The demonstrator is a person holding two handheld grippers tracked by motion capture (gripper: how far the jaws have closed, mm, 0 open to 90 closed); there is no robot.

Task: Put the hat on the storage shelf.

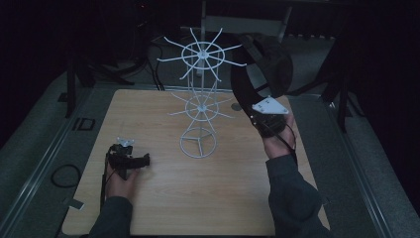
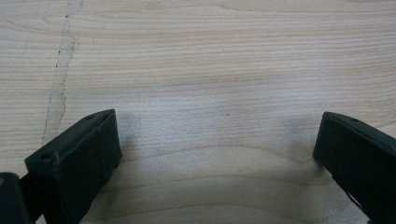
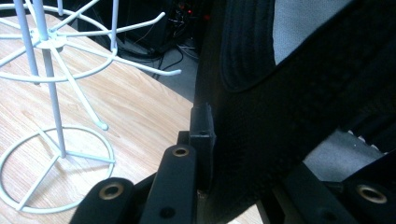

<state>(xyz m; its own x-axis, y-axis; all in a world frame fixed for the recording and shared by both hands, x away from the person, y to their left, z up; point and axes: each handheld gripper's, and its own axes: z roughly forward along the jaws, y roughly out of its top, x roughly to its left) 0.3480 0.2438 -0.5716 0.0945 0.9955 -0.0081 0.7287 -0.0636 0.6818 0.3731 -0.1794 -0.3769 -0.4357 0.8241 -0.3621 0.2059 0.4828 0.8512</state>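
Observation:
A white wire rack [image 1: 200, 99] with two tiers of spoke hooks stands on a ring base at the middle of the wooden table [image 1: 223, 198]. My right gripper [image 1: 253, 110] is raised to the right of the rack and shut on a black cap [image 1: 265, 64], which hangs against the upper tier's right hooks. In the right gripper view the cap's fabric [image 3: 289, 107] is pinched in the right gripper [image 3: 261, 154], with the rack [image 3: 46, 70] at left. My left gripper [image 1: 143, 159] rests low at the table's left, open. Its jaws [image 2: 217, 149] stand wide apart over bare wood.
The table's edges are framed by metal rails, with dark floor and cables beyond. A coiled cable [image 1: 64, 174] lies off the left edge. A long pale scratch [image 2: 58, 88] runs down the wood in the left gripper view.

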